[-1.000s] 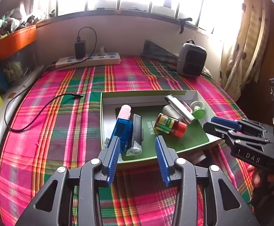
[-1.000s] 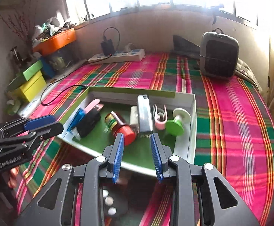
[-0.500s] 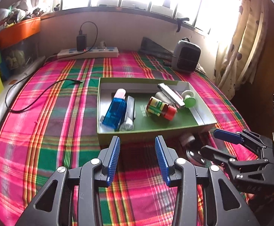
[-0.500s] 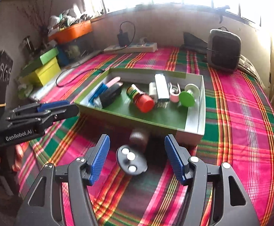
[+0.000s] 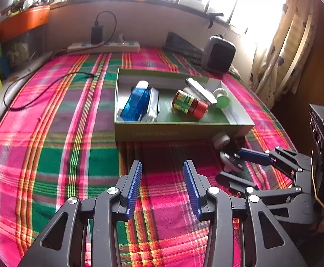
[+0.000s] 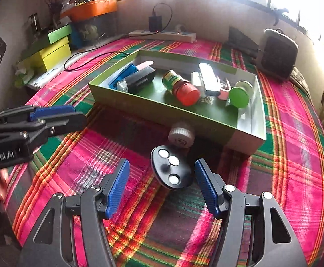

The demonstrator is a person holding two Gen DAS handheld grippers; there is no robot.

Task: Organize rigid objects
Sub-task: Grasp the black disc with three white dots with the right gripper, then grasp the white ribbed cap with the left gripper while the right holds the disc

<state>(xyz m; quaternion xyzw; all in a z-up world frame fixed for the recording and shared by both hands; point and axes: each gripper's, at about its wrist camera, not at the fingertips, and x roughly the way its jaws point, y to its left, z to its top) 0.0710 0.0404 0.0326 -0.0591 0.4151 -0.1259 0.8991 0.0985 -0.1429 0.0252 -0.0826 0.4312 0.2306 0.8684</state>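
Both tools had drawn back from the green tray since the earlier frames, and the right tool's jaws had just been opening wide, with a black plug on the plaid cloth lying between them untouched. At left, the left tool hovered half open and empty. A white cap lay against the tray's near wall; a blue case, red-lidded jar and green spool sat inside
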